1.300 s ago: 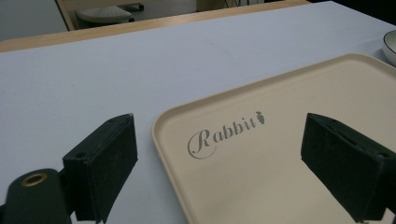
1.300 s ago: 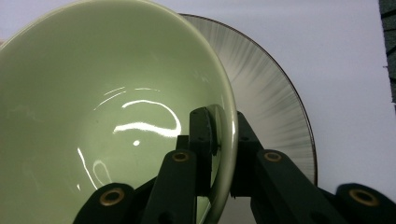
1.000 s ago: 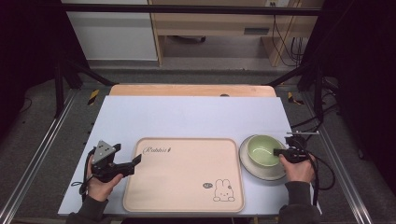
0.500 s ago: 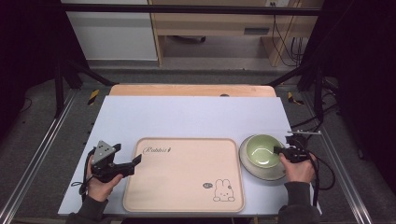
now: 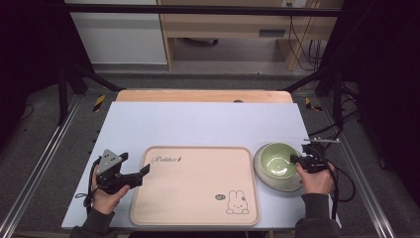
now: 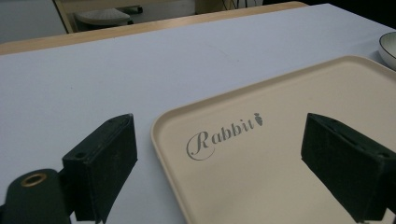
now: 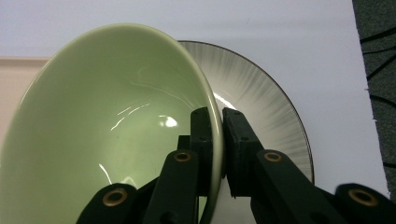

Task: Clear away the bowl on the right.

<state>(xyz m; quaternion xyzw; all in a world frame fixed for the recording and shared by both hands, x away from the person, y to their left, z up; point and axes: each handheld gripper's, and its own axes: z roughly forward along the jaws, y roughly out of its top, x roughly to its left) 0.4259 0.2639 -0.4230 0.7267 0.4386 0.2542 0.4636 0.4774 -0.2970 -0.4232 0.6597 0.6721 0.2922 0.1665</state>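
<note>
Bowl [image 7: 107, 130], pale green, stands on a grey plate [image 7: 275, 121] near the right edge of the table [image 5: 198, 124], just beside the right rim of the beige tray [image 5: 195, 186]. The right gripper [image 7: 220, 140] is clenched on the bowl's rim, one jaw inside and one outside. The left gripper [image 6: 224, 163] is released, its jaws wide apart above the tray's near-left corner. I think the risk is slipping: the glazed rim is thin and smooth, so a lifted bowl could tilt, drop back and strike the plate.
</note>
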